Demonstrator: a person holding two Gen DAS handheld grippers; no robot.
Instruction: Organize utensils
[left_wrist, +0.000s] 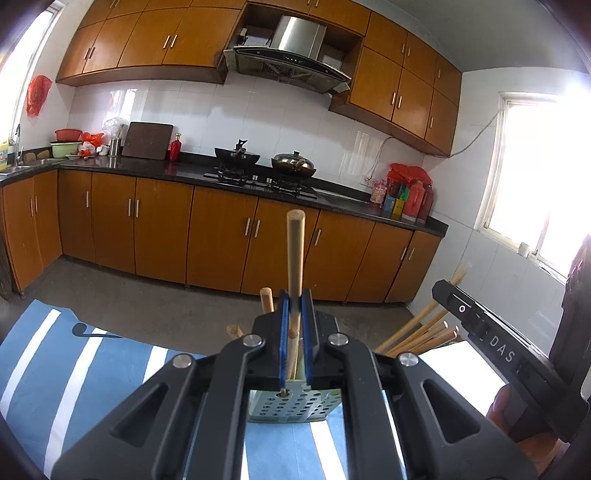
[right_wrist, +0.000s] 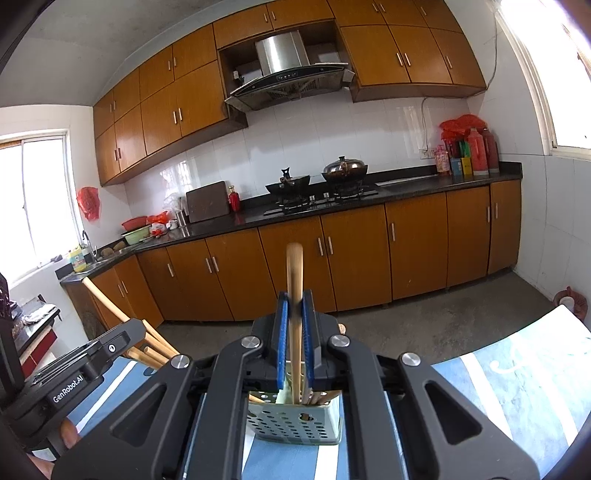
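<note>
- Step in hand: placing chopsticks into holders. Each claw carries one stick upright over a perforated holder.
- Left claw (left_wrist: 294, 308): blue pads clamped on a chopstick (left_wrist: 294, 254), centre of the left view. The stick's lower end reaches into the holder (left_wrist: 291, 406) at lower centre, which already contains other sticks.
- Right claw (right_wrist: 294, 308): pads clamped on a second chopstick (right_wrist: 294, 280), centre of the right view. Its lower end enters a pale green holder (right_wrist: 295, 424) at lower centre, among other sticks.
- Both holders stand on a blue-and-white striped cloth (left_wrist: 48, 365) covering the tabletop.
- Whether either stick tip touches the holder floor cannot be told.
- Next move, as judged: lower each stick until seated, part the pads, then withdraw straight upward to avoid dragging neighbouring sticks or tipping a holder.
</note>
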